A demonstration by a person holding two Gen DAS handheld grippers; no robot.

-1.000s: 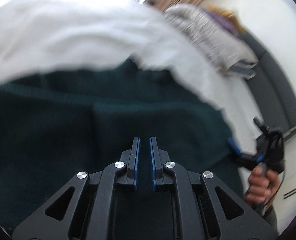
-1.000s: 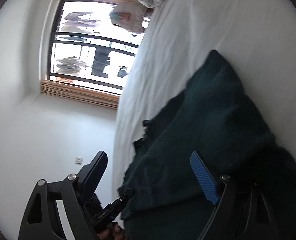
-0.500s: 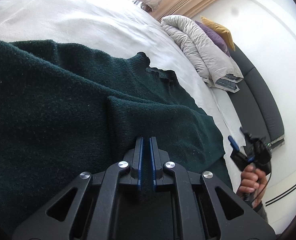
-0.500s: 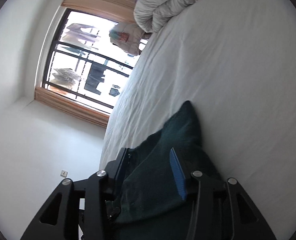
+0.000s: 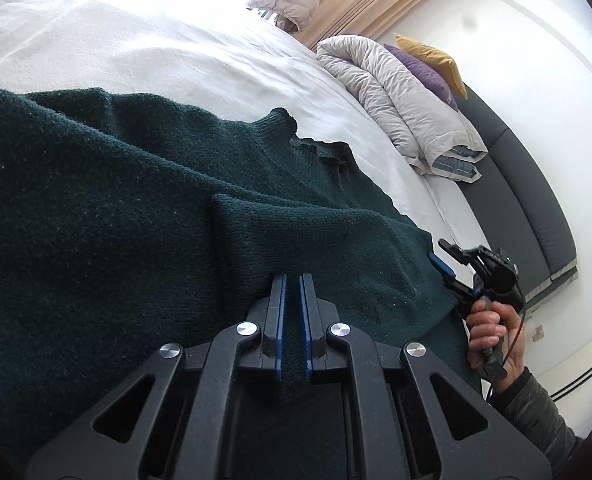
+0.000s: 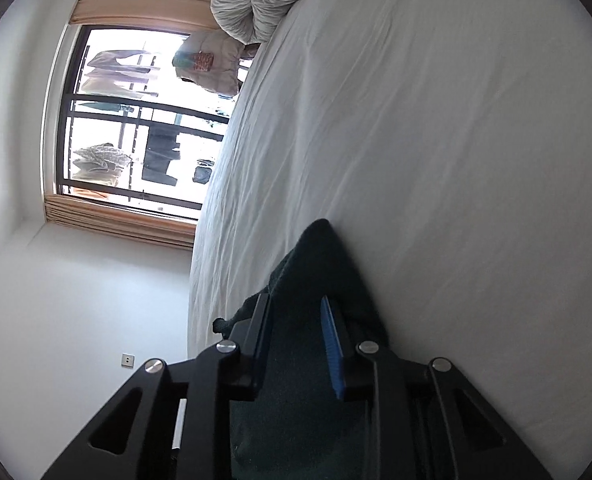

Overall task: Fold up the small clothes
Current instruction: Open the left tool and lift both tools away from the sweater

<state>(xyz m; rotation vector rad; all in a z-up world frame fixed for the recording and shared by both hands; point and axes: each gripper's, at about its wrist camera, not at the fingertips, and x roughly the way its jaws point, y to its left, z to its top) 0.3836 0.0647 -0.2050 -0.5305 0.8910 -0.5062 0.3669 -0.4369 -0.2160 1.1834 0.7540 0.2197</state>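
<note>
Left gripper [image 5: 292, 280] fingers clamped on sweater [image 5: 136, 216] fold. Right gripper [image 6: 296, 312] fingers apart, astride its edge; garment extends leftward over bed [image 5: 176, 52].

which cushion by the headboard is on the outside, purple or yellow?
The yellow cushion. It leans outermost, toward the wall, with the purple cushion sandwiched between it and the rolled grey duvet.

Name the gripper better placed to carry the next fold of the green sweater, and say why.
Left, probably. The left gripper is already shut on a fold of the dark green sweater, mid-garment. The right gripper stands open around the sweater's edge near the white sheet, gripping nothing.
</note>
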